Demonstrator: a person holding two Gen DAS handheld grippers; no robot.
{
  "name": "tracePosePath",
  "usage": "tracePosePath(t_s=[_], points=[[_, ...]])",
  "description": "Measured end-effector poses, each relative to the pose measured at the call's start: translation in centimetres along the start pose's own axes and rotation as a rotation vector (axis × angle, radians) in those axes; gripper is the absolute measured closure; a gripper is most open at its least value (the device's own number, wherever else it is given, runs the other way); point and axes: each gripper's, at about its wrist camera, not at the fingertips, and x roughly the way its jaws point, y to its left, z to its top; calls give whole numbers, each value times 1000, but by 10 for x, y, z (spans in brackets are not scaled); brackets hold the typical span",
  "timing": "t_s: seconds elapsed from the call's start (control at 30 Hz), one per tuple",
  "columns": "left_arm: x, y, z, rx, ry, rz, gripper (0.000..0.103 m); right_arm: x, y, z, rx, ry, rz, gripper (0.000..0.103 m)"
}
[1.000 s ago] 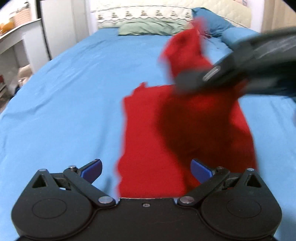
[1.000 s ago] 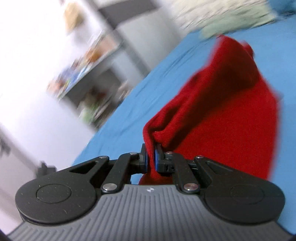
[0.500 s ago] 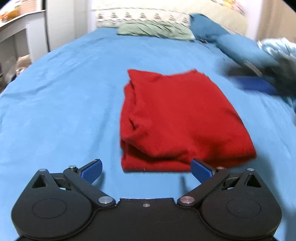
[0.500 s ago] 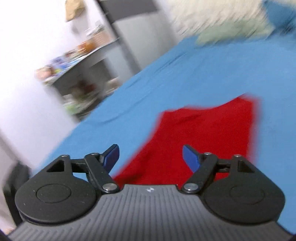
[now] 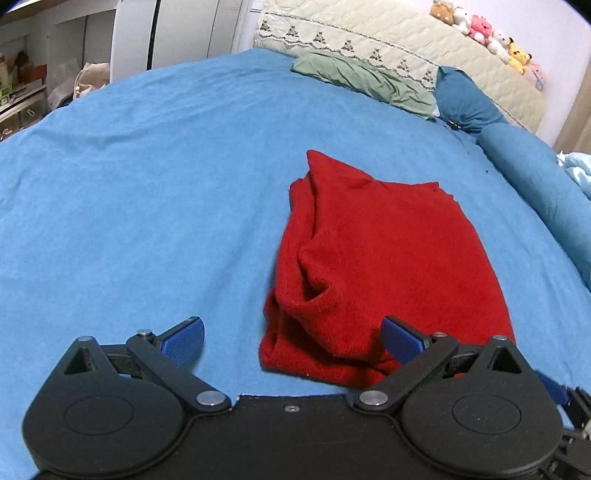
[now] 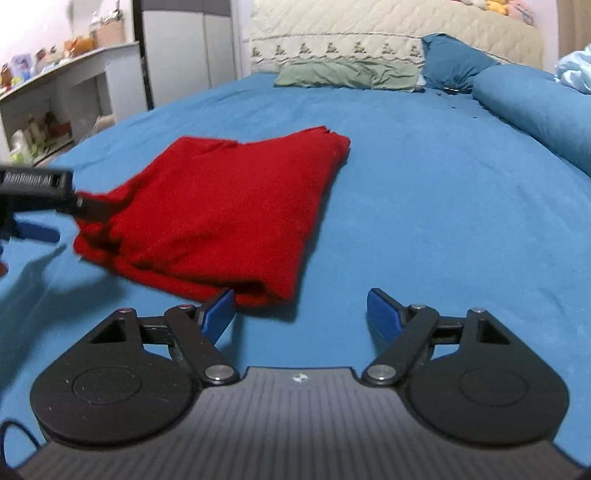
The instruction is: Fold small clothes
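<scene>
My left gripper (image 5: 291,341) stands with its jaws spread wide and nothing between them, low over the blue bedsheet (image 5: 147,192). The red garment (image 5: 376,266) lies folded into a rough rectangle on the sheet, ahead of these jaws and toward my right finger, whose blue pad (image 5: 400,338) overlaps the cloth's near edge in the view; whether it touches I cannot tell. My left finger sits over bare sheet, apart from the cloth. My right gripper (image 6: 301,314) is likewise released, jaws wide, holding nothing. From it the red garment (image 6: 221,210) lies ahead and to the left of the jaws, its near corner just beyond my left pad (image 6: 219,314), while the right pad is over bare sheet. The left gripper's (image 6: 40,206) dark body shows at the cloth's far left edge. Beyond both pairs of jaws, a green pillow (image 6: 347,74) and a dark blue pillow (image 6: 454,59) lie at the quilted headboard (image 6: 388,26).
</scene>
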Motion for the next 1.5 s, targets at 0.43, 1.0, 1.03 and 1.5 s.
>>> tracePosePath(t_s=[0.43, 1.0, 1.03, 1.5], points=[[4, 3, 1, -42, -12, -5, 0, 28, 10, 18, 26, -28, -88, 21], [-7, 18, -3, 132, -3, 201, 1, -8, -30, 3, -81, 48, -64, 23], [-11, 18, -1, 124, -13, 194, 1, -15, -33, 5, -86, 57, -49, 21], [84, 7, 91, 48, 197, -207, 15, 25, -94, 104, 311, 167, 248, 0]])
